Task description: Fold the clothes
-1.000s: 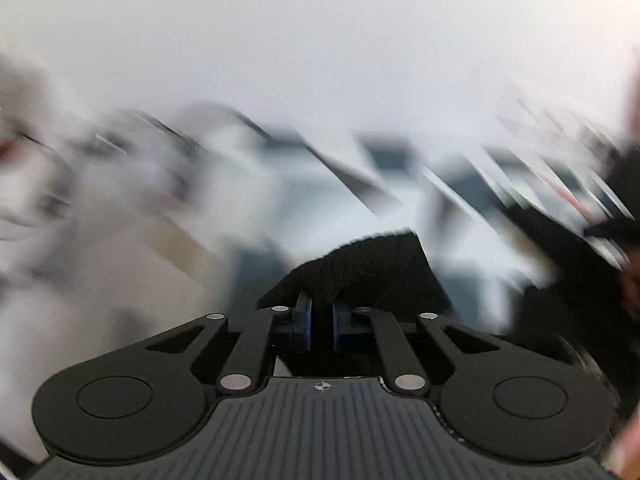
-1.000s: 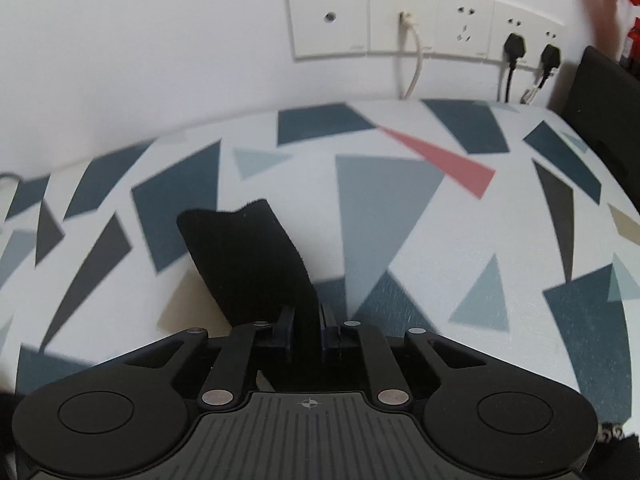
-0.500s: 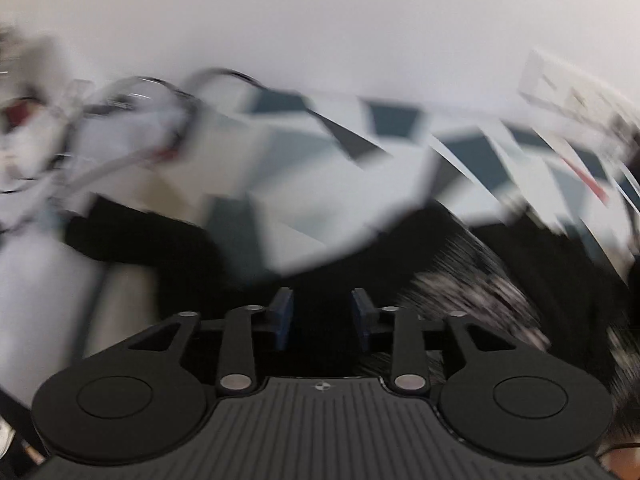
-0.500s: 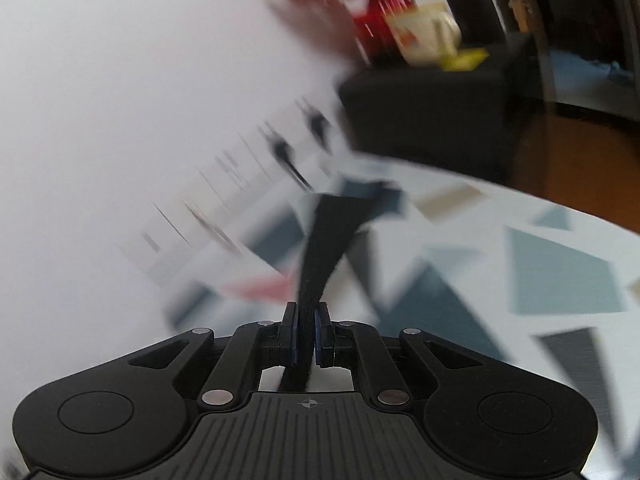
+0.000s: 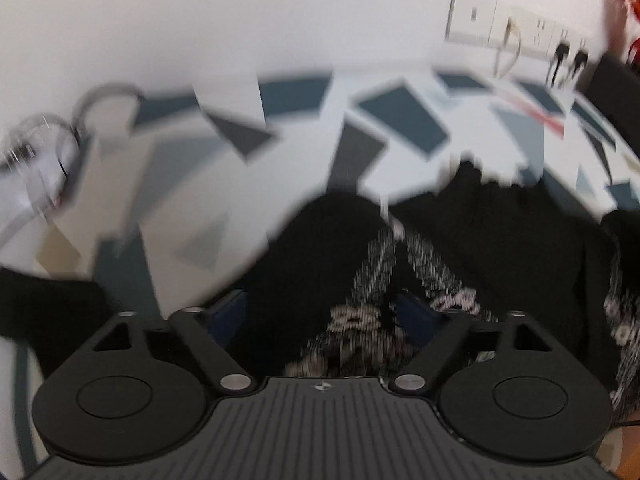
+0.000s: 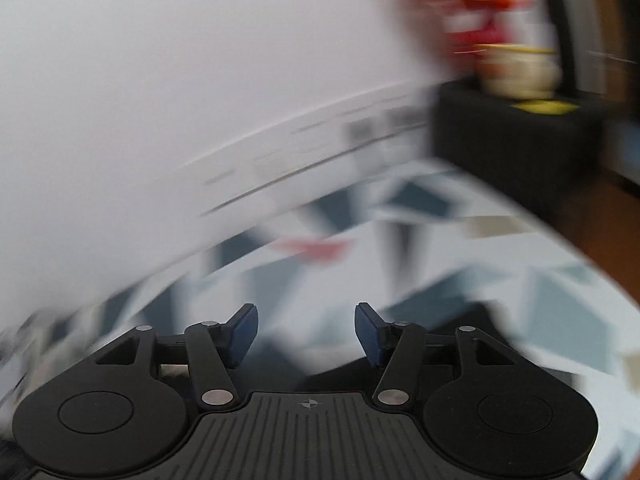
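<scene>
My left gripper and right gripper stand wide, holding nothing; the black garment lies bunched, so I should flatten it before any regrip.

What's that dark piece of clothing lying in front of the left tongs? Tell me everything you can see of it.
The black garment looks like soft knit with a grey-white speckled pattern near the middle. It lies crumpled, not folded, on the table's geometric-patterned cloth. It fills the space between the open fingers of the left tongs, though blur hides whether it touches them. A separate dark patch shows at the far left. Motion blur hides finer detail.
</scene>
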`<state>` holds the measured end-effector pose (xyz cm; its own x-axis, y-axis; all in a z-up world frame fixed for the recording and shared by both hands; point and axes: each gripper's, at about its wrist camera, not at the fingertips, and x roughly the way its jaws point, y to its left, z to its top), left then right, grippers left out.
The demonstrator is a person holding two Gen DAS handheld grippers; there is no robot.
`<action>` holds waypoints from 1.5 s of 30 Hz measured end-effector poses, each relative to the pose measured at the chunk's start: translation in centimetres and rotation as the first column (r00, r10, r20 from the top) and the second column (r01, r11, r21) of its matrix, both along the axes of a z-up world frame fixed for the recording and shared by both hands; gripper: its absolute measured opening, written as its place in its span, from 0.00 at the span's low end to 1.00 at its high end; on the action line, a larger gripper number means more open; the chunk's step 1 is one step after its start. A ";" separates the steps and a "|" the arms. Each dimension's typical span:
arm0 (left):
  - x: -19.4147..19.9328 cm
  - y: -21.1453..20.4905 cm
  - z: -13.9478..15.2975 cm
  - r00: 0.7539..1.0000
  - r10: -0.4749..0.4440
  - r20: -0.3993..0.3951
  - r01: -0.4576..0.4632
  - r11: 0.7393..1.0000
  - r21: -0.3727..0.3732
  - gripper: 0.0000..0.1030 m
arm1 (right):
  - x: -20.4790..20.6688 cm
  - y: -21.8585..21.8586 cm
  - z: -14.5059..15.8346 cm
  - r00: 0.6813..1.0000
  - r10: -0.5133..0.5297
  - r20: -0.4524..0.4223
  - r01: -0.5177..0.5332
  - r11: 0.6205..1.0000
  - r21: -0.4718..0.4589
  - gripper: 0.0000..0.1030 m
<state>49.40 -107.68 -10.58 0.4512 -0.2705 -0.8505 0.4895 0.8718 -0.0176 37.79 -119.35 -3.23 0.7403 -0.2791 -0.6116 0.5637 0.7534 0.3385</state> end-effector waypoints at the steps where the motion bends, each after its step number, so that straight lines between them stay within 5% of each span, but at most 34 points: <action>1: 0.0 0.3 -0.7 0.999 -0.003 -0.042 0.003 1.000 0.009 0.45 | 0.6 0.9 -0.6 0.997 0.075 -0.003 -0.075 0.996 0.043 0.48; 4: -1.9 0.9 -1.1 1.000 -0.006 -0.007 0.006 0.999 0.042 0.45 | 2.7 3.3 -3.5 0.965 0.246 -0.096 -0.224 0.955 0.194 0.48; 7: -2.8 1.9 -1.2 0.999 0.033 -0.037 -0.032 0.999 0.035 0.48 | 2.8 4.7 -5.8 0.936 0.294 -0.194 -0.251 0.943 0.217 0.48; 12: -4.4 2.8 -1.0 0.987 0.090 -0.133 -0.089 0.996 0.017 0.50 | 0.6 1.4 -6.1 0.950 0.193 -0.247 -0.144 0.969 0.203 0.34; 17: -6.4 2.0 -0.5 0.980 0.097 -0.176 -0.095 0.995 0.025 0.53 | -1.1 -2.4 -5.4 0.956 0.060 -0.288 -0.014 0.987 0.158 0.34; 26: -6.3 1.9 -0.3 0.973 0.123 -0.195 -0.121 0.992 0.022 0.60 | 0.6 -3.1 -6.3 0.906 0.063 -0.418 -0.075 0.997 -0.013 0.41; 30: -6.3 1.6 1.1 0.996 0.013 -0.084 -0.014 1.000 -0.008 0.63 | 2.1 -3.1 -6.1 0.895 0.122 -0.429 -0.170 0.983 -0.074 0.44; 34: -4.8 1.1 3.3 0.988 -0.105 0.116 0.112 0.992 -0.056 0.85 | 4.2 -1.9 -5.2 0.921 0.262 -0.288 -0.289 0.956 -0.055 0.69; 38: 0.2 0.8 2.8 0.980 -0.187 0.072 0.195 0.972 -0.130 0.85 | 7.5 -0.5 -7.6 0.887 0.383 -0.257 -0.373 0.924 0.088 0.70; 41: 3.3 0.4 0.7 0.975 -0.213 -0.058 0.203 0.968 -0.148 0.85 | 9.1 0.4 -9.7 0.861 0.421 -0.286 -0.400 0.907 0.132 0.62; 43: 3.9 0.2 -0.5 0.970 -0.218 -0.109 0.202 0.969 -0.144 0.83 | 9.3 0.7 -10.5 0.860 0.417 -0.294 -0.400 0.909 0.119 0.43; 44: 3.5 0.5 -0.1 0.966 -0.232 -0.111 0.213 0.964 -0.160 0.79 | 9.1 0.7 -10.4 0.870 0.411 -0.271 -0.393 0.912 0.120 0.22; 45: 3.1 0.8 0.4 0.963 -0.245 -0.112 0.224 0.959 -0.176 0.60 | 8.8 0.5 -10.0 0.880 0.412 -0.236 -0.389 0.911 0.140 0.06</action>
